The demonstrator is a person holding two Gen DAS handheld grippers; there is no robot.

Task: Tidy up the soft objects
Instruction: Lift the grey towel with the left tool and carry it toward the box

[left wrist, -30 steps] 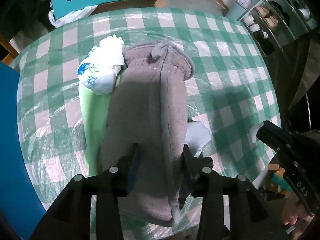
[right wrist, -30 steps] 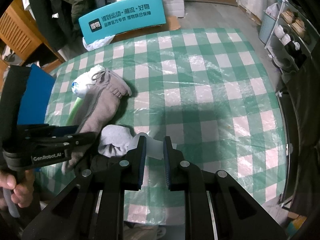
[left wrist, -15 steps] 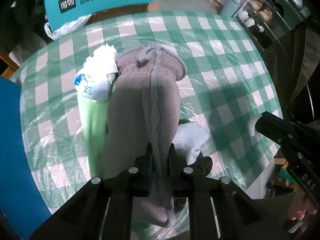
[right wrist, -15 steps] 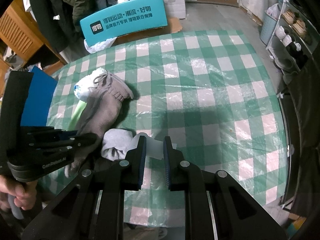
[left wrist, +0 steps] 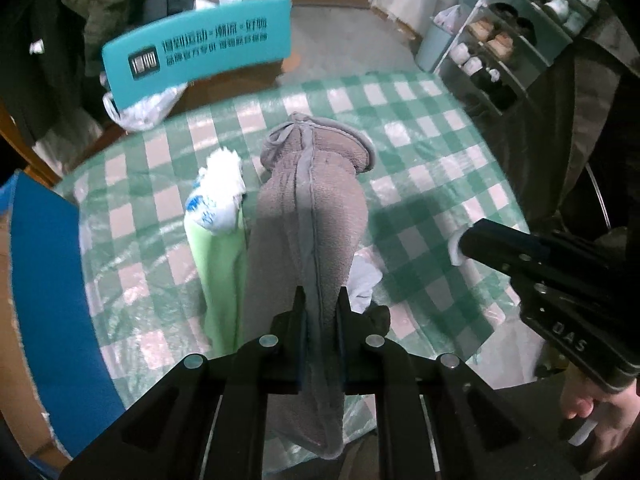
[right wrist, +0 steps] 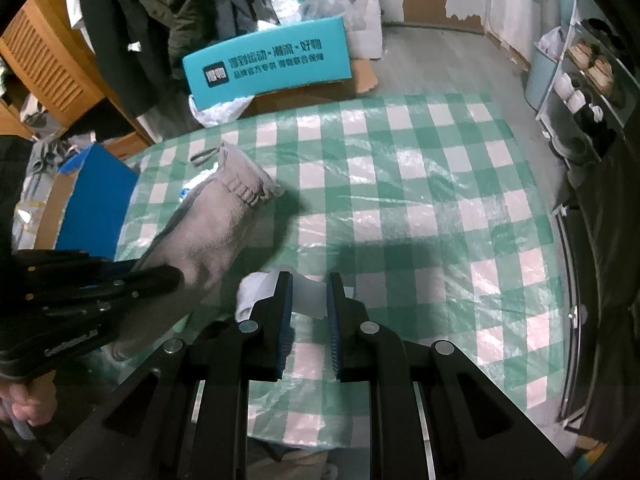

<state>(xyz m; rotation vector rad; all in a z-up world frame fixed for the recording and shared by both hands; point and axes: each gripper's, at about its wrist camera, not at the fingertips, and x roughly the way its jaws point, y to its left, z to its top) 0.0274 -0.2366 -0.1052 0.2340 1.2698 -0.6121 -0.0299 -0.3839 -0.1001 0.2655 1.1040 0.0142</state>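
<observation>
The left gripper is clamped tight on the near part of a long grey fleece garment, pinching it along a raised seam that runs down its length; its near end droops below the fingers, over the table's near edge. It is plush and taupe-grey, bunched into a thick tube, with a gathered cuff and a little drawstring loop at its far end. The right gripper holds a thin white piece between its fingers, the gap between them narrow, above the near edge of the green-checked table. Just left of the garment lies a lime-green cloth, with a white-and-blue bundle at its far end. A pale grey cloth peeks out on the garment's right. Beyond the table's far edge stands a teal sign.
</observation>
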